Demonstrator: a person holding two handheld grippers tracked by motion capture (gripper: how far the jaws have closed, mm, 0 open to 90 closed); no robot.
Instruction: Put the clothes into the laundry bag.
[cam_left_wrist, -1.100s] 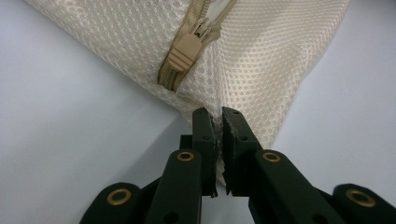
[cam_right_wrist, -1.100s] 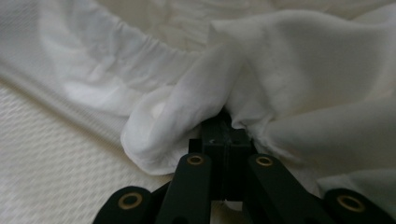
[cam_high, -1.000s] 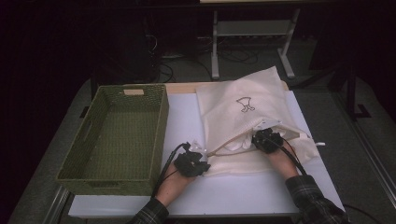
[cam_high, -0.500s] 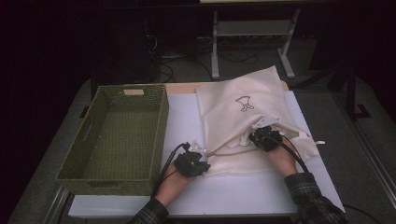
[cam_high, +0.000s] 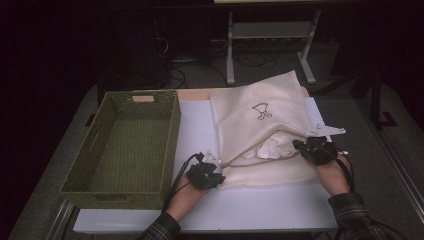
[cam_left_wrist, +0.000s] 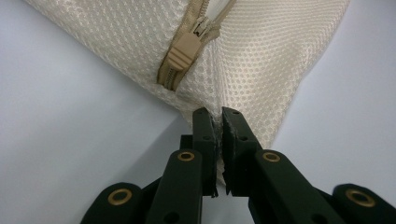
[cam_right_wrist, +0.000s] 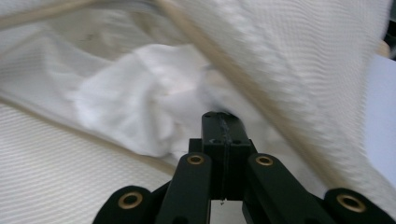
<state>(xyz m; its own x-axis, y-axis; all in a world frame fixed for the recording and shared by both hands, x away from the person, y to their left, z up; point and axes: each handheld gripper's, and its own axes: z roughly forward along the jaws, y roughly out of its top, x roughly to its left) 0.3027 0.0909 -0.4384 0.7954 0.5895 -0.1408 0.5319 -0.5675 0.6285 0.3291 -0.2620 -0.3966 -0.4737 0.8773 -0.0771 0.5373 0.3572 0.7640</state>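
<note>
Two handheld grippers work a cream mesh laundry bag (cam_high: 260, 120) on a white table (cam_high: 200, 130). Largest beside the bag is a green woven basket (cam_high: 125, 145), standing just to the bag's left with a strip of tabletop between them. The bag itself lies flat across the table's right half, a small dark emblem (cam_high: 261, 111) on its upper panel, and its near edge is unzipped, the top layer raised into a peak so the mouth gapes. Inside the mouth sits a crumpled white cloth (cam_right_wrist: 135, 107), resting on the bag's lower layer. At the bag's near left corner, the left gripper (cam_left_wrist: 218, 122) is clamped on the mesh fabric, its jaws pinching the corner just below the tan zipper pull (cam_left_wrist: 184, 51). At the bag's right side, the right gripper (cam_right_wrist: 223, 120) has its jaws pressed fully together at the open mouth, under the raised flap and just beside the cloth; whether any fabric is caught between them cannot be told.
</note>
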